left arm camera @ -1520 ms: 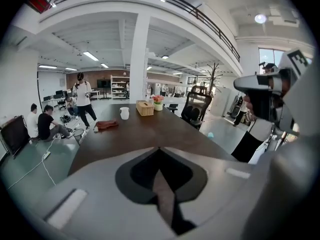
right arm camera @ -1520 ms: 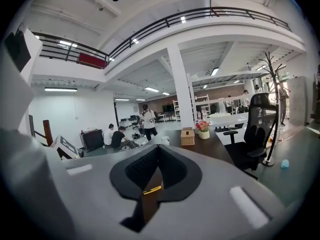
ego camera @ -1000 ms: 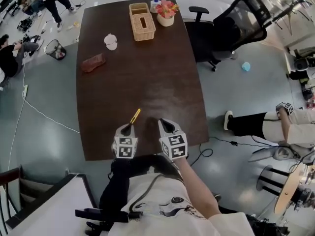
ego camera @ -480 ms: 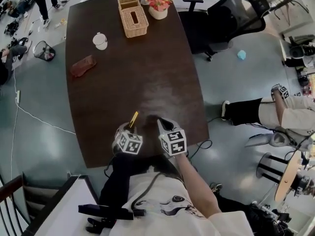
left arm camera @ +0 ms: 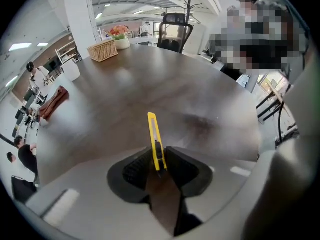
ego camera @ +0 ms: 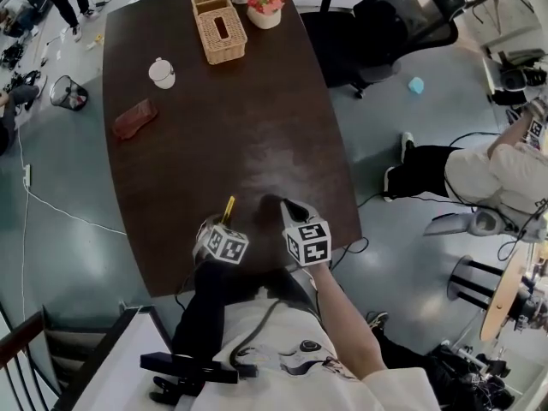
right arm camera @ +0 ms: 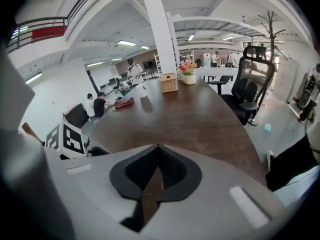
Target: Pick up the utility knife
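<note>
Your left tongs are clamped on the rear end of the yellow utility knife, tip pointing away over the dark surface. The grip looks meant for a level lift. Your right tongs sit closed and empty alongside. The cup and basket are well apart, so nothing blocks you.

Bright, even light comes from ceiling strip lamps far ahead of the right gripper. The dark table shows a pale sheen just ahead of both tongs and a soft shadow beside the right one. Both gripper views bulge and go black at the rim. The view from the left gripper is smeared; only the utility knife between its jaws looks fairly crisp.
</note>
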Action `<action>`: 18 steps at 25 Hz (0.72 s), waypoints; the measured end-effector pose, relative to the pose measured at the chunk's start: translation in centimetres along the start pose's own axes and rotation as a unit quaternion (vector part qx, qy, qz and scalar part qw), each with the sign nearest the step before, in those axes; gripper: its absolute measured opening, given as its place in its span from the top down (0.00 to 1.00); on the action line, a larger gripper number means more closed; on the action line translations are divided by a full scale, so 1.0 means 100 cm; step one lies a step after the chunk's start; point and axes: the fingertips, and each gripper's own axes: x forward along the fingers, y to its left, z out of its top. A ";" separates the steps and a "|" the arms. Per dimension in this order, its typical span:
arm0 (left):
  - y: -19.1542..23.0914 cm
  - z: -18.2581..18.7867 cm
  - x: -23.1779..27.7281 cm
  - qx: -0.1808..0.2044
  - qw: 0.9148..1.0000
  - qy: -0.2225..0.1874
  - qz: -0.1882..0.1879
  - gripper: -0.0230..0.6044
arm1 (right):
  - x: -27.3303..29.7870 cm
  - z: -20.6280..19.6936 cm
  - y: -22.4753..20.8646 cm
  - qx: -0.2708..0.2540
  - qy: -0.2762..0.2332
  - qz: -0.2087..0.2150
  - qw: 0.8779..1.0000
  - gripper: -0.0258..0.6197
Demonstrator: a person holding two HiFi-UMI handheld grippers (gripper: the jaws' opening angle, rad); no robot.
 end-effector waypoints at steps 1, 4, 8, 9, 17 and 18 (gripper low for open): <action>0.000 -0.001 0.000 -0.004 1.000 0.001 -0.002 0.82 | 0.000 0.001 0.001 0.001 0.000 0.002 1.000 0.96; -0.001 -0.004 0.002 -0.009 1.000 0.004 -0.004 0.83 | 0.002 0.001 0.003 0.002 0.000 0.007 1.000 0.96; -0.004 -0.001 0.001 -0.023 0.999 0.001 -0.022 0.83 | 0.005 0.000 0.005 0.003 0.000 0.012 1.000 0.96; -0.003 0.000 0.000 -0.031 0.999 -0.001 -0.029 0.84 | 0.005 -0.001 0.007 0.003 0.000 0.014 1.000 0.96; 0.005 0.017 -0.017 -0.142 0.983 -0.069 -0.090 0.86 | 0.003 -0.002 0.011 0.001 -0.002 0.024 1.000 0.96; 0.007 0.023 -0.023 -0.150 0.981 -0.090 -0.088 0.86 | 0.002 -0.001 0.011 0.001 -0.005 0.025 1.000 0.96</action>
